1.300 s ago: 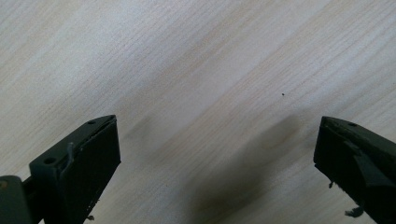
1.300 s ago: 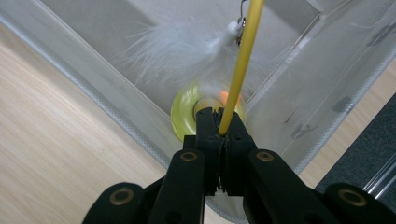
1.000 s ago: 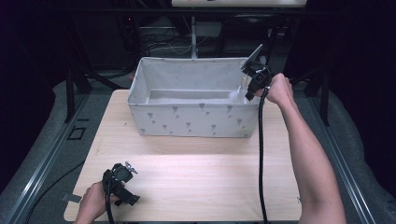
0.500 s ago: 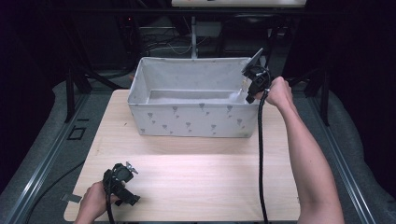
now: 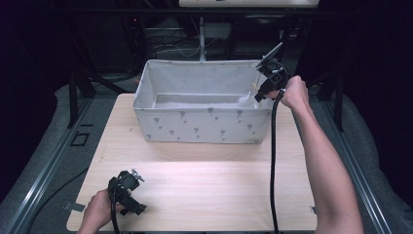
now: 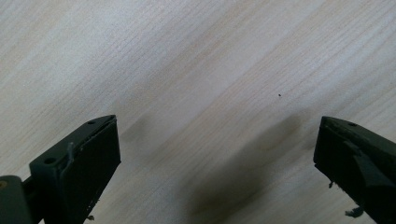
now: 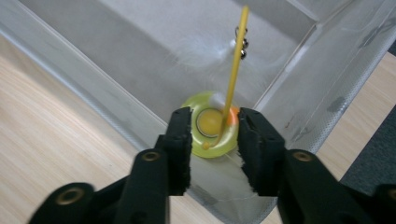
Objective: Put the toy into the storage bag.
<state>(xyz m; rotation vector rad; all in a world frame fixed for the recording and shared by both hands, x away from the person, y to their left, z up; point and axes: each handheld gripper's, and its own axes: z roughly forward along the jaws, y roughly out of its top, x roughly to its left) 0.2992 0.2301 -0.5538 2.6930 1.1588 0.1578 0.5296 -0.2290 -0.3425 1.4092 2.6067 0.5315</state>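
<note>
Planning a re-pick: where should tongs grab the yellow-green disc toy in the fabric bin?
Grip the thin yellow stick, from above. It stands up from the disc, which seems to lie flat near a bin corner, so its rim looks hard to pinch. The right tongs hang over it, jaws just opened, disc between them but not pressed.

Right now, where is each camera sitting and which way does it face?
High view: above the table's near side, looking forward and down at the bin; both forearms and grippers show.
Left gripper view: rides the left gripper, facing bare table; open jaws show.
Right gripper view: rides the right gripper, facing into the bin at a yellow toy.
High and right views share the bin.
</note>
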